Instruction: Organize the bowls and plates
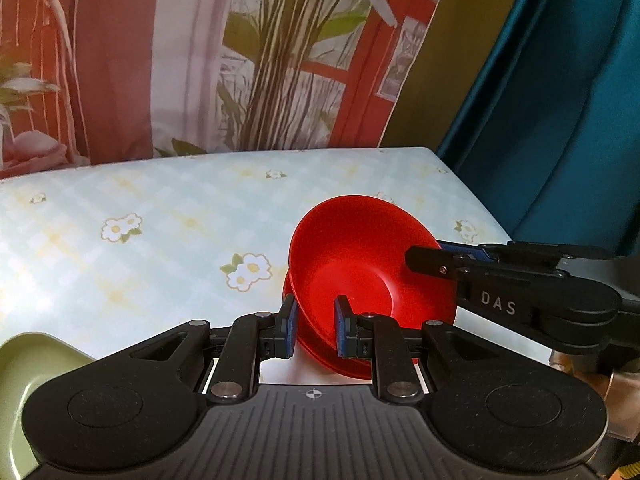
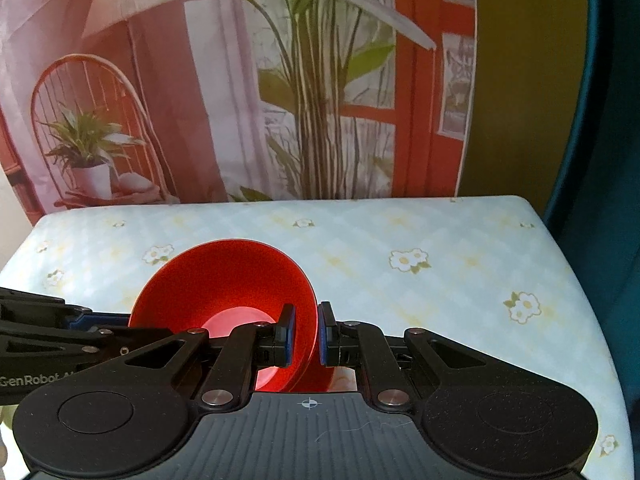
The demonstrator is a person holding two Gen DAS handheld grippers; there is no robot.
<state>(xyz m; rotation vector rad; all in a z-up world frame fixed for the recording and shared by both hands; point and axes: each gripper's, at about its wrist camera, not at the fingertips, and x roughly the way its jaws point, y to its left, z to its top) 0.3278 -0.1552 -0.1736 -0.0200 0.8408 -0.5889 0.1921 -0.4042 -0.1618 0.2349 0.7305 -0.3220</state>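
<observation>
Red bowl rim sits between both grippers' fingers.

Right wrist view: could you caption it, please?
Right gripper pinches tilted red bowl's rim above floral table.

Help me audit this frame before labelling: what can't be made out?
- Left wrist view: green dish, cut off by the frame edge and the left gripper body.
- Both views: red bowl lower part, one bowl or two, hidden by gripper fingers.
- Left wrist view: whether left pads touch it.
</observation>
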